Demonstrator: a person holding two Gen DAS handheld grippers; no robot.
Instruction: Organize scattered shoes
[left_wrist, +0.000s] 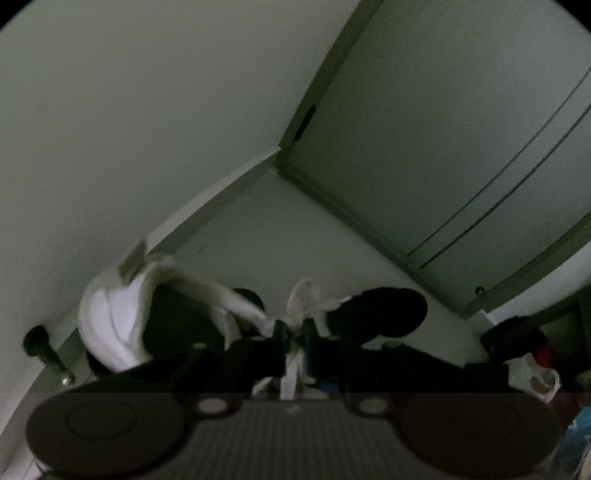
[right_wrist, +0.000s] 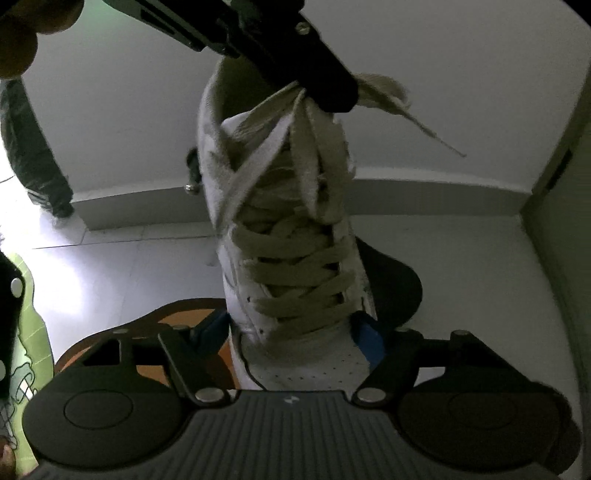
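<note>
A white high-top sneaker (right_wrist: 291, 258) with beige laces fills the middle of the right wrist view, toe toward the camera. My right gripper (right_wrist: 295, 343) is shut on its toe, blue pads (right_wrist: 371, 339) pressed to the sides. My left gripper (right_wrist: 325, 88) comes in from the top and is shut on the sneaker's laces (right_wrist: 295, 99) near the tongue. In the left wrist view my left gripper (left_wrist: 295, 332) pinches the white lace (left_wrist: 301, 306), with the sneaker's collar (left_wrist: 122, 317) at the left.
A black shoe (right_wrist: 391, 288) lies on the pale floor behind the sneaker, also in the left wrist view (left_wrist: 380, 314). An orange object (right_wrist: 184, 321) lies at lower left. White wall and baseboard (right_wrist: 424, 195) run behind; a door (left_wrist: 443, 147) stands to the right.
</note>
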